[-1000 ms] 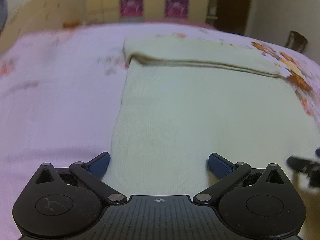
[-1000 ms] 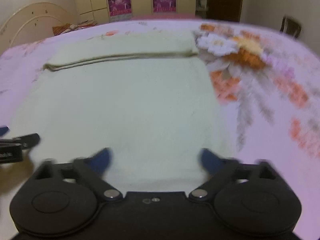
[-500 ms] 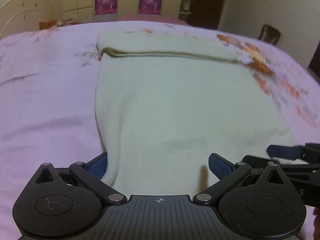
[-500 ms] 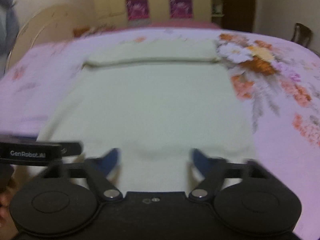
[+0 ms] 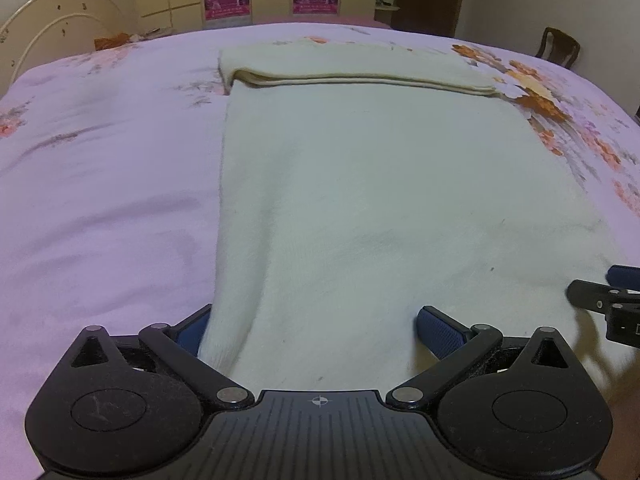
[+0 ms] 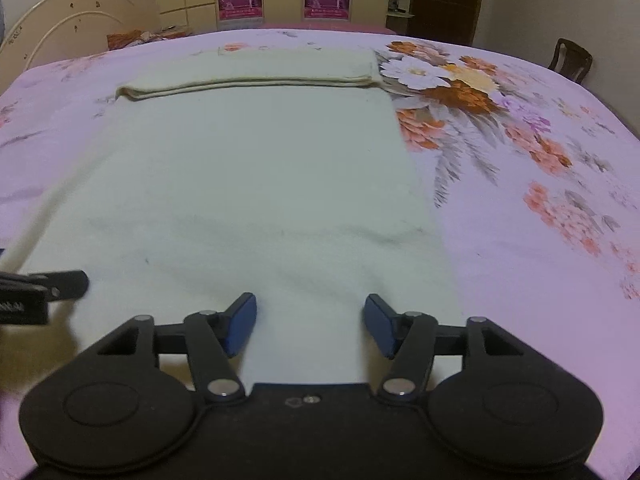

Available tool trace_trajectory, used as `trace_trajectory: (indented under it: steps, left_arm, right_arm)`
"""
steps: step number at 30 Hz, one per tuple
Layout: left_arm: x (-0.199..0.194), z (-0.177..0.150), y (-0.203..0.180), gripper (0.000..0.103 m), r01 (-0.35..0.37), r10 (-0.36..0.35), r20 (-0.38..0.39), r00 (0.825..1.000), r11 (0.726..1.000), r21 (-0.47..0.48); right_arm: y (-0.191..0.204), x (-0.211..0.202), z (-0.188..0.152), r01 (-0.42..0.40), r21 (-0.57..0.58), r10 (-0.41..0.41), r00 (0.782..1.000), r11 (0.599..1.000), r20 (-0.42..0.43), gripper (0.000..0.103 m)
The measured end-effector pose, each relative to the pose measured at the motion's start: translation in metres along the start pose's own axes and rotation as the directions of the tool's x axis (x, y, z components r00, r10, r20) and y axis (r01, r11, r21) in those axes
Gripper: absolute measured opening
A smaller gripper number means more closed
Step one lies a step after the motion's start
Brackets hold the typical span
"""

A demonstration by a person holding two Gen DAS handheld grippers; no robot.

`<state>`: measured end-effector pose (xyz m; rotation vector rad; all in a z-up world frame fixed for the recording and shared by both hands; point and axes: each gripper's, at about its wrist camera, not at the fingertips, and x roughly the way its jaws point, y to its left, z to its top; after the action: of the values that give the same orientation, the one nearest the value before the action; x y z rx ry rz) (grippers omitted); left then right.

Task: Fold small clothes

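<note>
Both claws sit low at the near edge of the cloth (image 5: 380,200) on the bed (image 5: 100,200). The left claw (image 5: 316,328) gapes wide astride its near left corner. The right claw (image 6: 310,322) is narrower, empty, near the right corner.

left gripper (image 5: 316,330) and right gripper (image 6: 310,324) sit side by side, both jaws spread wide, holding nothing.

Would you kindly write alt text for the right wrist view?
A pale cream garment, far end folded over, lies on a floral pink bedspread. The open right tool sits at its near edge; the left tool shows at left.
</note>
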<state>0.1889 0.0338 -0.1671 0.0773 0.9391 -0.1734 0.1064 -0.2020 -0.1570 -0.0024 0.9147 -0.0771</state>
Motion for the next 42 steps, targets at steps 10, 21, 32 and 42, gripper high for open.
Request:
trace_trajectory:
  steps: [10, 21, 32, 42]
  left_arm:
    - [-0.013, -0.008, 0.013, 0.103, 0.008, -0.009, -0.018, 1.000, 0.999, -0.032]
    - [-0.033, -0.037, 0.043, 0.102, 0.074, -0.077, -0.038, 0.996, 0.994, -0.076]
    - [-0.042, -0.044, 0.067, 0.044, 0.203, -0.215, -0.033, 0.976, 0.954, -0.223]
    - [-0.034, -0.045, 0.056, 0.018, 0.300, -0.320, -0.058, 0.946, 0.928, -0.224]
  right_arm:
    - [0.002, -0.015, -0.003, -0.047, 0.037, 0.047, 0.999, 0.998, 0.000, 0.063]
    - [0.000, -0.025, -0.015, -0.052, 0.057, 0.054, 0.998, 0.997, -0.021, 0.067]
    - [-0.032, -0.028, -0.025, 0.035, 0.111, -0.031, 0.999, 0.993, -0.038, 0.072]
    - [-0.054, -0.026, -0.038, 0.031, 0.195, -0.018, 0.997, 0.980, -0.071, 0.072]
